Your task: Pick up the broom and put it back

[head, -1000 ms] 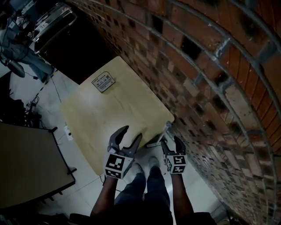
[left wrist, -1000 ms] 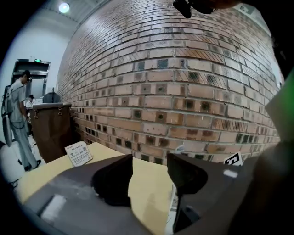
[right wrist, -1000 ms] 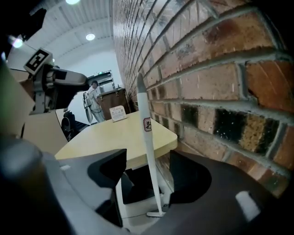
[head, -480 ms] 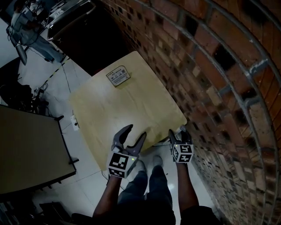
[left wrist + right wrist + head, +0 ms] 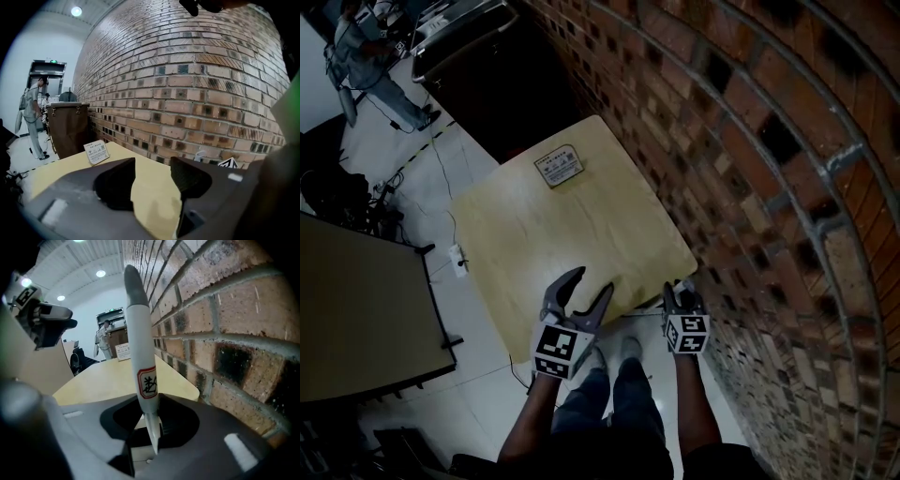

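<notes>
White broom [image 5: 140, 333], one, seemingly pinched between right hand-held gripper's [image 5: 147, 420] closing jaws.

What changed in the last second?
The right claw, open a second ago, is closing round the broom handle, which stands between its jaws beside the brick wall. The left claw stays open and empty over the near edge of the table. The card on the table has not moved.

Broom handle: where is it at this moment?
In the right gripper view the white broom handle stands upright in the right gripper, whose jaws are closing on it, beside the brick wall at the table corner.
</notes>
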